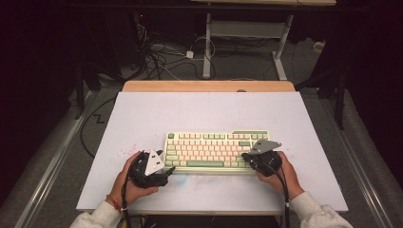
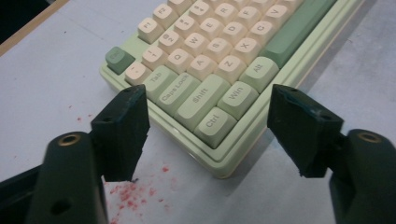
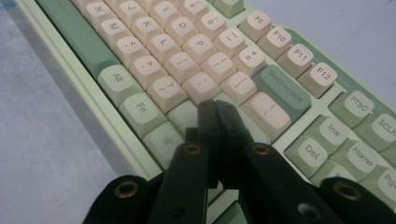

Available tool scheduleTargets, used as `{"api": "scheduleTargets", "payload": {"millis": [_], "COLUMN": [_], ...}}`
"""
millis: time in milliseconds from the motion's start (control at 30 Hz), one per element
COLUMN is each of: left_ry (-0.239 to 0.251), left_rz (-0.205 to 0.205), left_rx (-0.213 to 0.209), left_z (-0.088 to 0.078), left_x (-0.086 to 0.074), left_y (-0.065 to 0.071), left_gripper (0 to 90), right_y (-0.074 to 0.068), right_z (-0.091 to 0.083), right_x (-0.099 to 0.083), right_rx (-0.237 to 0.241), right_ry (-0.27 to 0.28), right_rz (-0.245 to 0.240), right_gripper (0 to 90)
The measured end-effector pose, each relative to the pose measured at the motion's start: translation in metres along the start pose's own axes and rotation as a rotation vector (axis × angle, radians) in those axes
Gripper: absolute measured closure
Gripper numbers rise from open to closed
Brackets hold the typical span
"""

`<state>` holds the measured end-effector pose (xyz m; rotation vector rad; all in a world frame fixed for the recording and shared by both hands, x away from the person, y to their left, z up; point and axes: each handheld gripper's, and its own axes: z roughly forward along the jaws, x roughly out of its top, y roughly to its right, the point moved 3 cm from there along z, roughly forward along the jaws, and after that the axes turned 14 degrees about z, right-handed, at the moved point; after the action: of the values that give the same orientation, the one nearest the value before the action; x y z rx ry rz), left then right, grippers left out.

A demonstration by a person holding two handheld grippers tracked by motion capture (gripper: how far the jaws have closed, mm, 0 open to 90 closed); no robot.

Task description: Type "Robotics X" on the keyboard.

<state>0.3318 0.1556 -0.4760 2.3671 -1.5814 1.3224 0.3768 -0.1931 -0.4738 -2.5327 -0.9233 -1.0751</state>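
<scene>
Closed right gripper (image 3: 215,108) over rounded pastel keyboard (image 3: 261,70) keys

The right gripper (image 3: 215,109) has its two black jaws pressed together, tips over the keyboard (image 3: 84,42) just below the cream keys. Backspace (image 3: 282,91) lies at two o'clock from the tips, Fn (image 3: 140,108) at nine o'clock.

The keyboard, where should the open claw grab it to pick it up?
Probably at the keyboard's near left corner, beside the Ctrl key, coming in low from the front. Its frame there is a thin, flat rim lying on the table, and the left gripper, jaws wide apart, already faces that corner. A flat board may tip from one corner, so the far end needs help too.
</scene>
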Motion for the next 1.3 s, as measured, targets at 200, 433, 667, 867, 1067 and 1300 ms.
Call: {"api": "scheduleTargets", "payload": {"millis": [200,433,667,867,1067,1300], "left_ry": [0.009,0.001,-0.012,-0.014,-0.034,-0.067], "left_rz": [-0.048,-0.057,-0.056,-0.074,-0.035,-0.002], "left_rx": [-0.025,-0.075,-0.104,-0.122,-0.157,-0.197], "left_z": [-0.005,-0.009,-0.005,0.007,0.02,0.036], "left_x": [0.001,0.004,0.016,0.03,0.044,0.055], "left_y": [-0.007,-0.01,-0.013,-0.017,-0.014,-0.008], "left_gripper": [58.1,86.0,87.5,87.4,87.4,87.4], "right_y": [0.001,0.0,0.0,-0.001,-0.001,-0.002], "right_z": [0.0,0.0,0.0,0.0,0.0,0.0], "right_x": [-0.001,-0.002,-0.003,-0.003,-0.003,-0.003], "right_rx": [0.0,-0.006,-0.01,-0.016,-0.019,-0.031], "right_ry": [0.003,0.012,0.017,0.018,0.021,0.022], "right_rz": [0.002,-0.002,-0.005,-0.006,-0.003,-0.017], "right_gripper": [89.9,89.9,89.9,89.9,89.9,89.9]}}
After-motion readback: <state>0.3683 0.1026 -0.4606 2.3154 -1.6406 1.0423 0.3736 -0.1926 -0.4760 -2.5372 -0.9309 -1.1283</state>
